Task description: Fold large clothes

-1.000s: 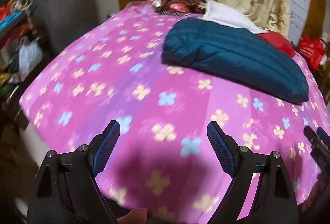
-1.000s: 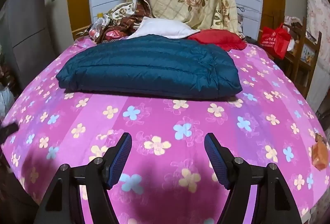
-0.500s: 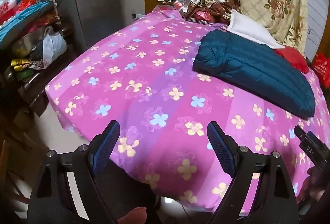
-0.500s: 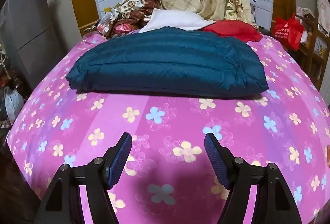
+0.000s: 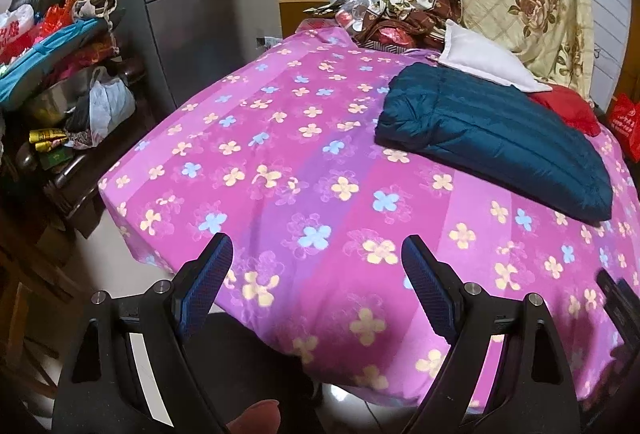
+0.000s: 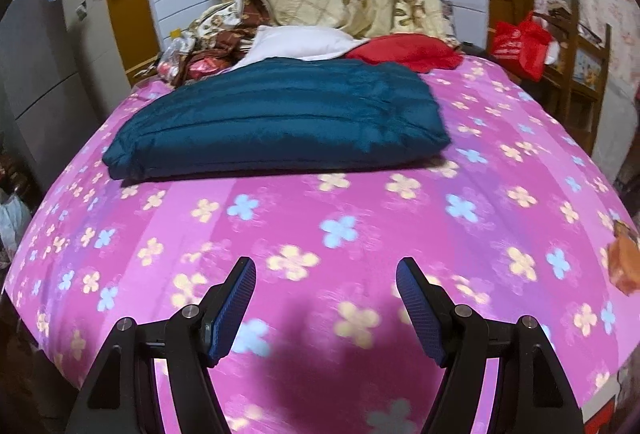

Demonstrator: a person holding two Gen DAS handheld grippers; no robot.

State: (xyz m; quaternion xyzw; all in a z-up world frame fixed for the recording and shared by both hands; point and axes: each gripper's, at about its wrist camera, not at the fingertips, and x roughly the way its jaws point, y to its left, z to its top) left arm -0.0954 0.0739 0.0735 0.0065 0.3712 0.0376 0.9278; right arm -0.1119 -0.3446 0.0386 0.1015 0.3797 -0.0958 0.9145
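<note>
My left gripper (image 5: 316,282) and right gripper (image 6: 326,304) both gape wide, holding nothing; the folded teal jacket (image 6: 276,118) (puffy, quilted) lies at twelve o'clock on the flowered pink bedspread (image 6: 500,202)

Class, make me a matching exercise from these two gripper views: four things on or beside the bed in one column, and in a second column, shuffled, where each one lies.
Things:
1. teal quilted jacket
2. white pillow
3. red bag
4. left gripper

Places:
A. off the bed's right side, by the wooden shelf
B. folded flat on the pink flowered sheet
C. over the bed's near left corner, fingers apart
D. just behind the jacket, its front edge touching it

Pairs: 1-B, 2-D, 3-A, 4-C
</note>
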